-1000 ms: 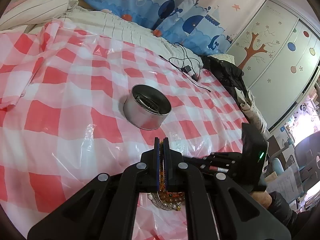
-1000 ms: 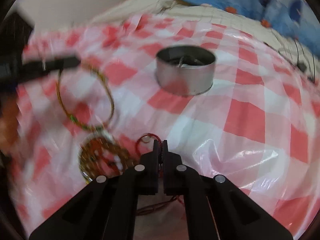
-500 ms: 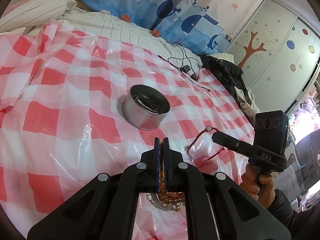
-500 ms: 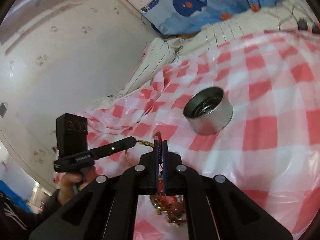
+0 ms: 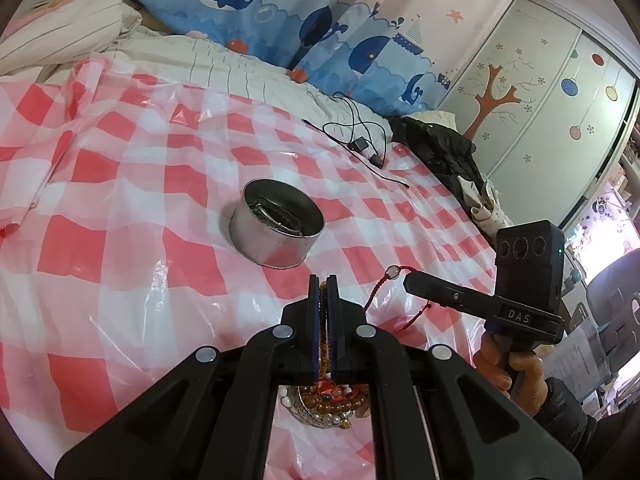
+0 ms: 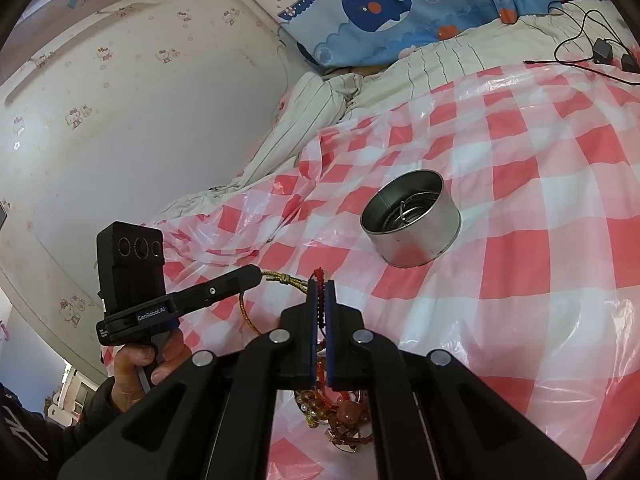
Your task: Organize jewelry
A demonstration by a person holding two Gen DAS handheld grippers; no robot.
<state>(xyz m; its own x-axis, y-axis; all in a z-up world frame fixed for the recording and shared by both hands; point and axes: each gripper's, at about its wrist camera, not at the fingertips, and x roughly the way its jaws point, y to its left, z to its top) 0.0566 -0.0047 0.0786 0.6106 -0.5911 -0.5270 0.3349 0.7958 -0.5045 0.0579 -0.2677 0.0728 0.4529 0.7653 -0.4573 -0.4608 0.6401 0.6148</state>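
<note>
A round metal tin (image 5: 277, 226) with a silver bangle inside stands on the red-checked plastic sheet; it also shows in the right wrist view (image 6: 412, 222). My left gripper (image 5: 324, 280) is shut on a gold braided bracelet (image 6: 280, 279), held above a pile of beaded jewelry (image 5: 326, 402). My right gripper (image 6: 319, 284) is shut on a red cord bracelet (image 5: 394, 274) with a pale bead, held up in the air to the right of the left gripper. The jewelry pile (image 6: 336, 412) lies beneath both grippers.
The sheet (image 5: 120, 200) covers a bed. Black cables and a charger (image 5: 360, 144) lie at the sheet's far edge. Dark clothes (image 5: 444, 152) are heaped at the right. Striped bedding and a whale-print curtain are behind. A wall (image 6: 120, 100) is at the left.
Both grippers have lifted off the pile with their bracelets. The right gripper rose and swung, and its red cord now hangs in the air near the left gripper.
</note>
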